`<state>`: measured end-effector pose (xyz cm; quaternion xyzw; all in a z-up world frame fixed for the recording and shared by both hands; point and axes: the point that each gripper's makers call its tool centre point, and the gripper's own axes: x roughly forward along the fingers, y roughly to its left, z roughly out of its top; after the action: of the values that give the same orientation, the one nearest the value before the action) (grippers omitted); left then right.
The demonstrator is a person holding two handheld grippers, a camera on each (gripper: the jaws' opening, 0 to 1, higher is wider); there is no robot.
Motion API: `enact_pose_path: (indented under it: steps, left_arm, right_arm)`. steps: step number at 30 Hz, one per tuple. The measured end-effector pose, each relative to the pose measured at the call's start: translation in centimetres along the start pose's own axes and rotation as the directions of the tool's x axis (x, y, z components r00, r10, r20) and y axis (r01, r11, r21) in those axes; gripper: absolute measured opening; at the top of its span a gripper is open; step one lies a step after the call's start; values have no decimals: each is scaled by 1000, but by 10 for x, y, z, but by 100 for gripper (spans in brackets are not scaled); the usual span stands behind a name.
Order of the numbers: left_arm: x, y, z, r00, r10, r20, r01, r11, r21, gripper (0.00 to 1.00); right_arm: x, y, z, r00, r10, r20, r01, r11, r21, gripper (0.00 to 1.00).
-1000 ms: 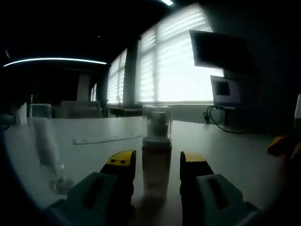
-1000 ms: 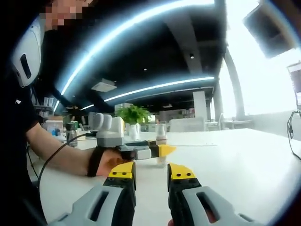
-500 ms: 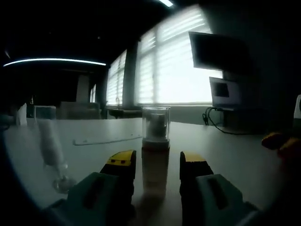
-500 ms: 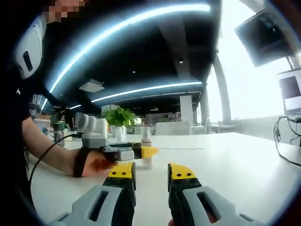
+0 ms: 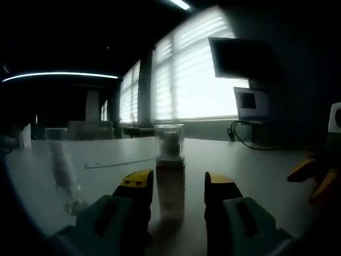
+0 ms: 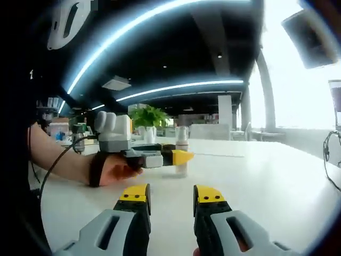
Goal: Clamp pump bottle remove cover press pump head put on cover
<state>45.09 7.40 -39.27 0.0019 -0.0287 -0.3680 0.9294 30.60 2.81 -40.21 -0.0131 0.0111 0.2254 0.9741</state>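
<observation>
Left gripper view: the left claw [image 5: 178,188] stands apart, yellow tips flanking the pump bottle [image 5: 170,173], upright on the desk [image 5: 245,165] with its clear cover [image 5: 169,143] on top; contact, I cannot tell.

Right gripper view: the right claw [image 6: 170,195] is apart over bare desk, holding nothing. Beyond it, the left claw reaches the bottle.

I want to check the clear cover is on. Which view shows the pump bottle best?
The left gripper view: the pump bottle stands close, between that gripper's open jaws, with its clear cover on top. In the right gripper view the bottle is small, far off and partly hidden by the left gripper.
</observation>
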Motion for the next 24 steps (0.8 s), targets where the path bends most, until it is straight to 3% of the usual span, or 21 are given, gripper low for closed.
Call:
enact_pose_path:
  steps: [2,7,13,24]
  left_arm:
    - [-1,5,1,1000,18,8,-18,1000,-10,29]
    - [-4,14,5,999,35,28,-33,997,-71,31]
    - [-11,11,6,999,31,10,-31,999,-18,35]
    - [-52,4,26,1000,-2,9,3,998,-64,40]
  right_arm:
    - [-2,-1,6,999,3,40,-3,1000,-11,27]
    - [-5,0,10,998,16,69,-15,1000,-8,27]
    - [-6,3,12,996,27,80,-26,1000,-14,28]
    - [-3,7,8,998,42,55,-42,999,1,28]
